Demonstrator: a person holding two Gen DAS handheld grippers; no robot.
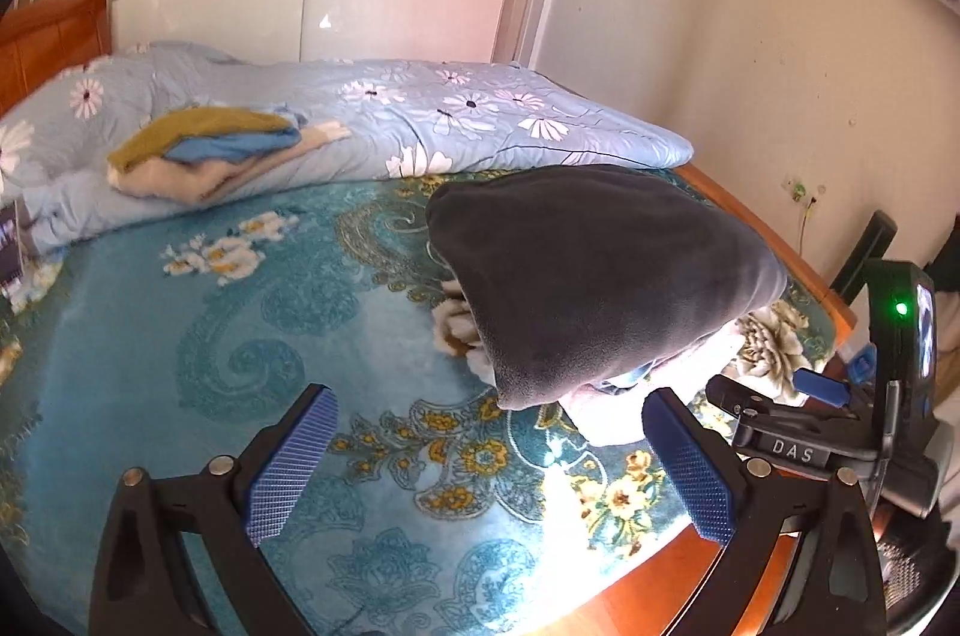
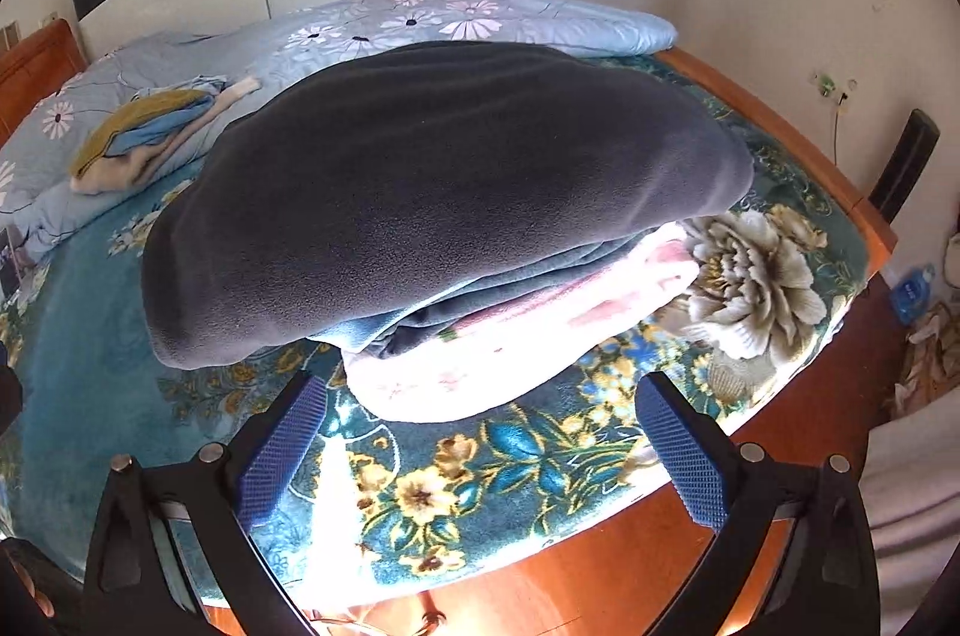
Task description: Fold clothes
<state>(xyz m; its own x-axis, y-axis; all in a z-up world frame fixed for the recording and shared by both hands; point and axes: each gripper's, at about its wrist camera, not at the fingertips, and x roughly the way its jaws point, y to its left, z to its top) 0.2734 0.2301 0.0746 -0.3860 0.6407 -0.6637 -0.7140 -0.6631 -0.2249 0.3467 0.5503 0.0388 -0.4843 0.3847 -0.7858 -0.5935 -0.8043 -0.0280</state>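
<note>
Evidently between garments; dark grey fleece garment (image 2: 444, 192) lies folded atop pink-and-white folded cloth (image 2: 510, 354), stack near foot edge of teal floral plush bedspread (image 1: 240, 336); left gripper (image 1: 492, 462) fingers apart, empty, hovering beside stack; right gripper (image 2: 480, 447) fingers apart, empty, just before stack; loose mustard, blue and cream clothes pile (image 1: 198, 153) on pale blue daisy quilt (image 1: 480, 108) well apart; likely next: reach for pile, pinch one piece.

The only readable lettering is "DAS", in pale capitals on a small dark plate (image 1: 793, 451) on the right gripper (image 1: 780, 414), seen at the right edge of the left wrist view. A blue bottle (image 2: 912, 289) on the floor in the right wrist view carries a label too small to read.
</note>
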